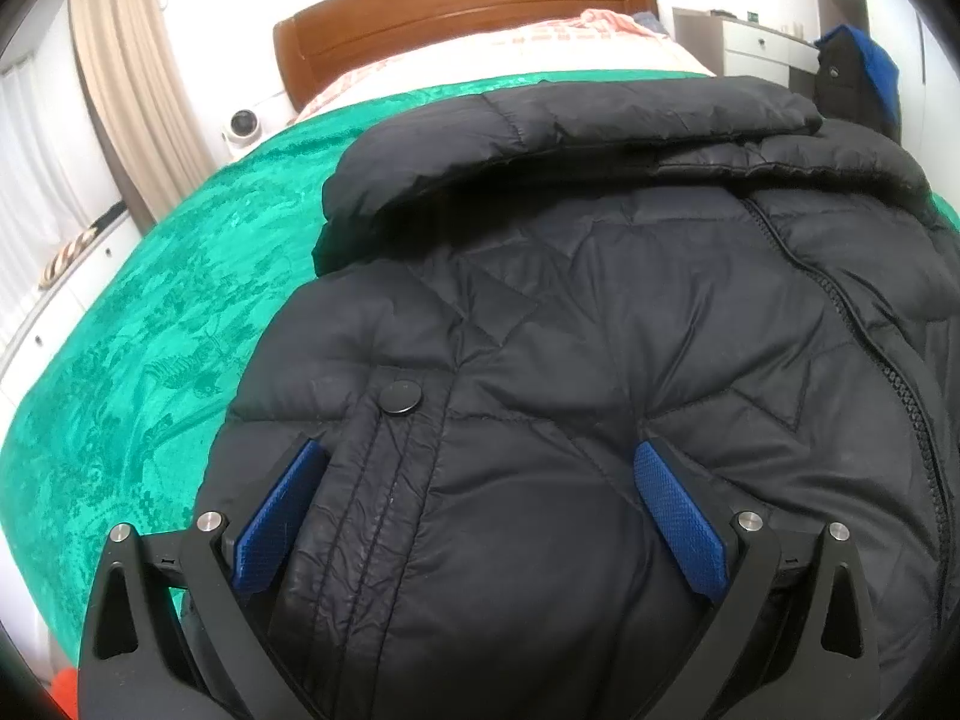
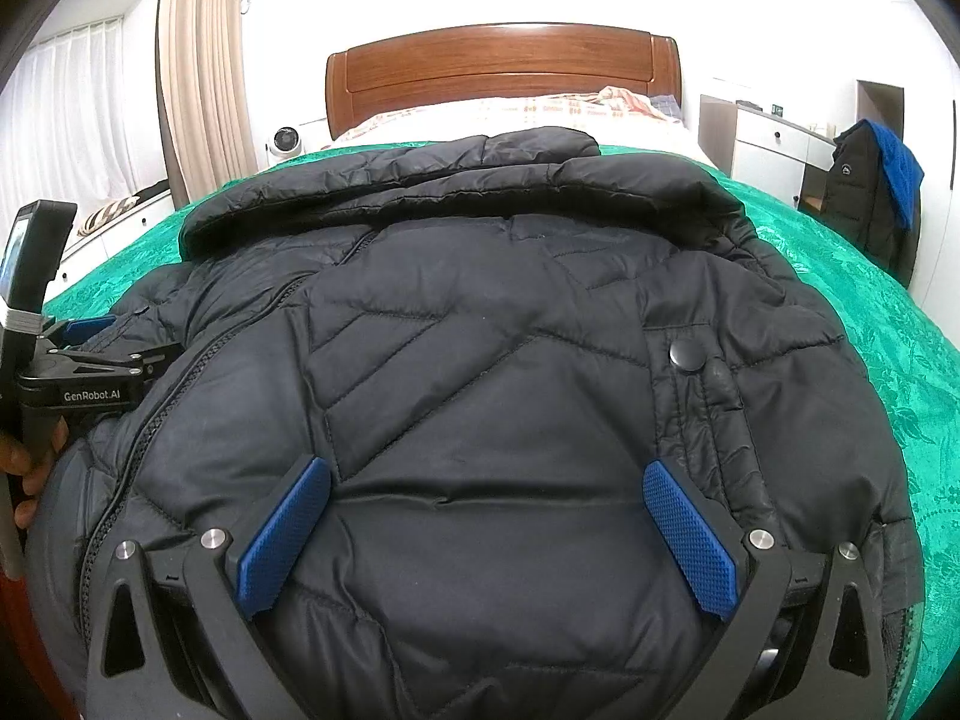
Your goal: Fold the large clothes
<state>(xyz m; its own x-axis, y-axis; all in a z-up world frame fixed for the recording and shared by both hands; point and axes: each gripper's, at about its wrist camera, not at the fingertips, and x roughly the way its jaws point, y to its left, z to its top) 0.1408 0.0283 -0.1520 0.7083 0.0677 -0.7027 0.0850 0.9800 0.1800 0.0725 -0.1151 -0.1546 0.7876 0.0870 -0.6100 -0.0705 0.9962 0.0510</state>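
Black quilted puffer jacket point(image 1: 600, 312) lies spread on green patterned bedspread point(image 1: 150, 330), collar toward brown wooden headboard point(image 2: 504, 72), zipper running down front. Left gripper point(image 1: 480, 462) sits over jacket near round black snap button point(image 1: 400, 398), jaws wide apart, gripping nothing. Right gripper point(image 2: 486, 480) over other side of jacket, jaws also spread, nothing between 2 blue pads point(image 2: 690, 540). Beige curtain point(image 2: 198, 72) beside bed.

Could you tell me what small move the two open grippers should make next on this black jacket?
Probably close both: the left hand-held gripper and right hand-held gripper sit open over the black puffer jacket, gripping nothing yet.
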